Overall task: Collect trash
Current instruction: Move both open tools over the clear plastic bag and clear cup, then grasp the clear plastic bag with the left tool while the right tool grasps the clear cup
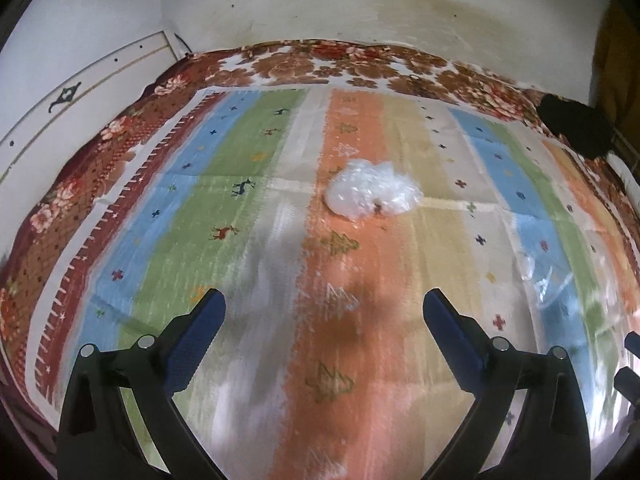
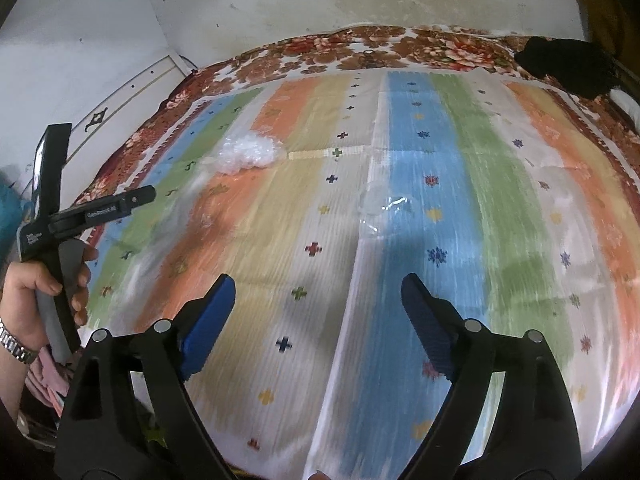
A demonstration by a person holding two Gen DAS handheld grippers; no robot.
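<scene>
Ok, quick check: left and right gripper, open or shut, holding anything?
Left gripper: open, nothing between its blue-padded fingers.
Right gripper: open, empty, above the striped multicoloured bedcover.

Left gripper [image 1: 324, 312]: both blue-padded fingers [image 1: 200, 344] splayed wide, tips pointing toward 12 o'clock, nothing between them; black arms enter frame from 7 and 5 o'clock.

Right gripper [image 2: 318, 296]: jaws wide apart, blue pads facing inward, gap empty; arms rise from 7 and 5 o'clock in its own view.

Left hand [image 2: 44, 292], seen at 9 o'clock in the right wrist view: fist wrapped round the grey handle of its tool, knuckles outward, a metal watch band on the wrist at 8 o'clock. Tool body angled up toward 11 o'clock.
</scene>
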